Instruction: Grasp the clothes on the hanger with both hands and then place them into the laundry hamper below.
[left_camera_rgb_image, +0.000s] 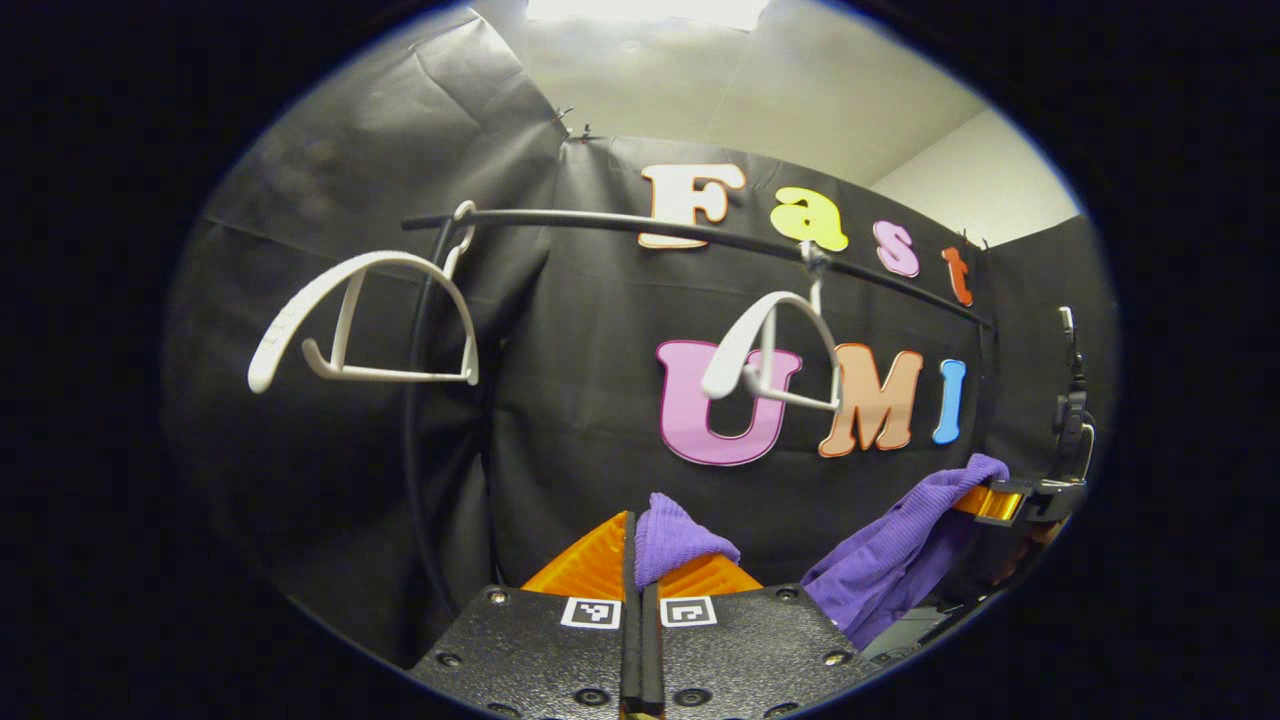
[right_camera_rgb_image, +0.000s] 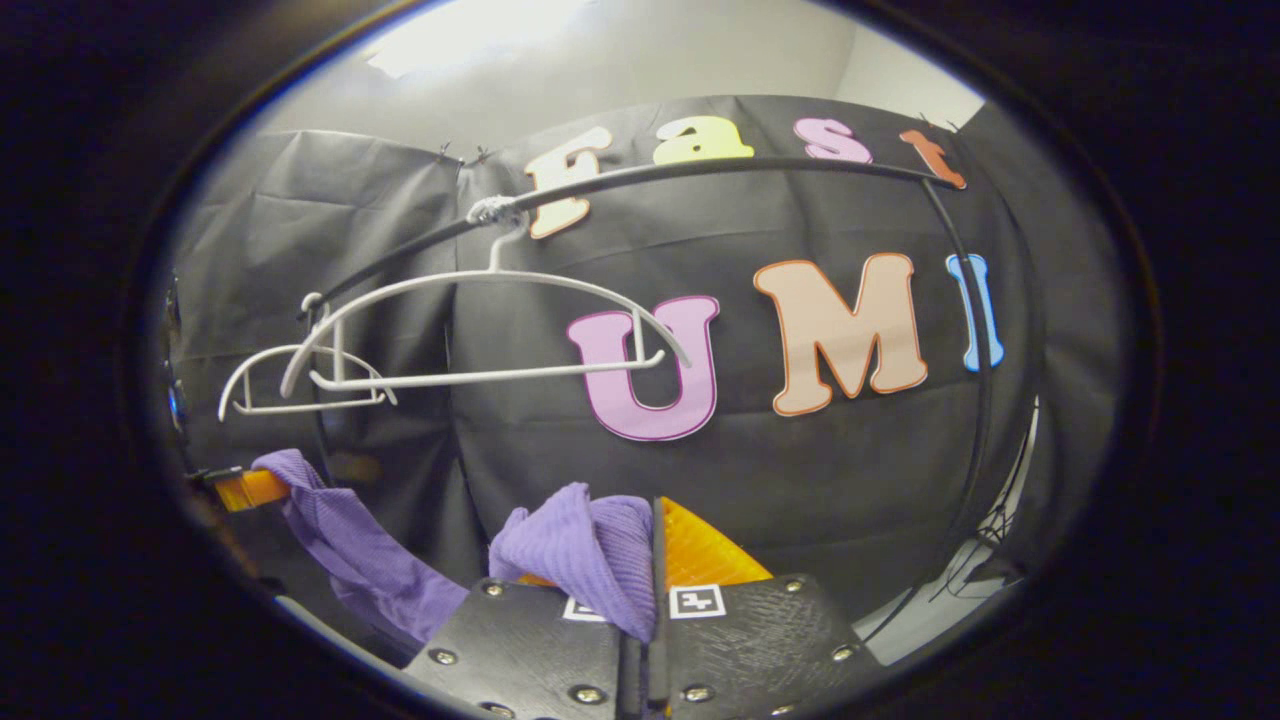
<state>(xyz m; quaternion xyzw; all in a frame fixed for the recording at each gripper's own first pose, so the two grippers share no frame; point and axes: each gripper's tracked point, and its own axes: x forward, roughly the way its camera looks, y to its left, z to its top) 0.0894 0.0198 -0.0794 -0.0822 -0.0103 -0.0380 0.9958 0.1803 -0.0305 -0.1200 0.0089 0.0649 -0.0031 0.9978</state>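
You're holding the purple garment (left_camera_rgb_image: 880, 570) off the bare hangers (left_camera_rgb_image: 370, 320), left gripper (left_camera_rgb_image: 640, 560) and right gripper (right_camera_rgb_image: 650, 560) both pinching it closed; next you're lowering it to the hamper.

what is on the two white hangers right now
Nothing: both white hangers hang bare from the black rail. The purple garment is off them, pinched in the left gripper and right gripper below.

Staged recording booth: creased black cloth walls (left_camera_rgb_image: 560, 380), thin black clothes rail (right_camera_rgb_image: 700, 172) carrying bare white plastic hangers (right_camera_rgb_image: 480, 330).
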